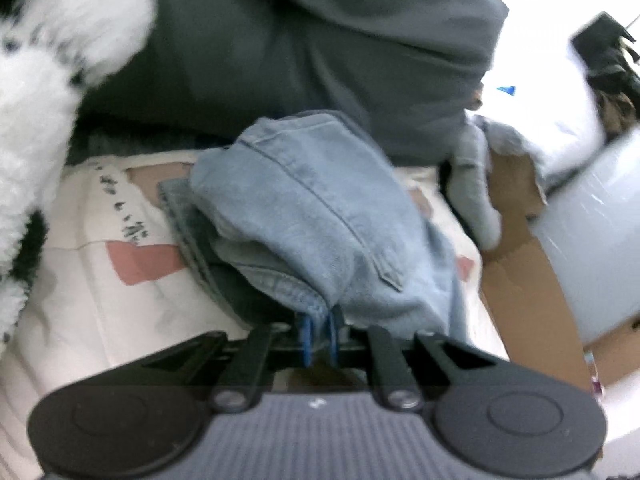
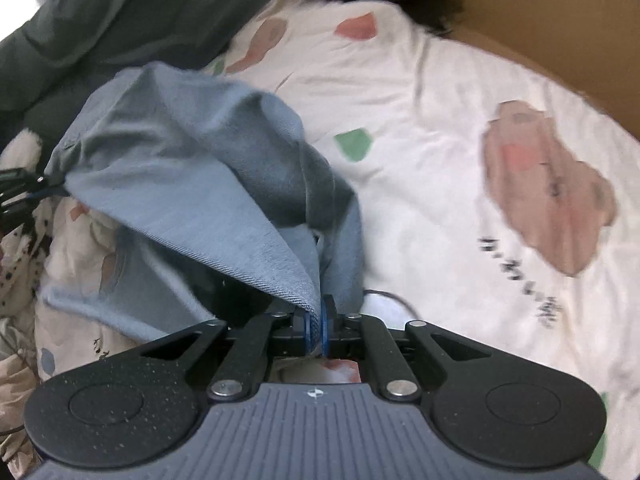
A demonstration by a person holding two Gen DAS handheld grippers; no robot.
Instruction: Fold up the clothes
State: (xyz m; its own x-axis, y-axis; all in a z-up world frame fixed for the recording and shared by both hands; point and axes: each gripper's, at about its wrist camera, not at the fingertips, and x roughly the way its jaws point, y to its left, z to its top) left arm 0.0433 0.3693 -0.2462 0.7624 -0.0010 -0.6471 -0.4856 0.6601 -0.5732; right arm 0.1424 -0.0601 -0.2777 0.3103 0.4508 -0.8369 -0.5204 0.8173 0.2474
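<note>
A light blue denim garment (image 1: 312, 216) hangs bunched above the patterned bed sheet (image 1: 100, 280). In the left wrist view my left gripper (image 1: 319, 322) is shut on a hemmed edge of the denim, its blue pads pinching the cloth. In the right wrist view my right gripper (image 2: 316, 320) is shut on another edge of the same denim garment (image 2: 192, 176), which drapes up and away to the left. The left gripper's black fingers (image 2: 20, 188) show at the far left edge there, holding the cloth's other end.
A dark grey cover (image 1: 320, 40) lies behind the denim. A white fluffy black-spotted thing (image 1: 48, 80) is at the left. A cardboard box (image 1: 528, 264), a grey sock-like item (image 1: 476, 196) and a pale container (image 1: 600, 240) are on the right. The sheet (image 2: 440, 140) spreads right.
</note>
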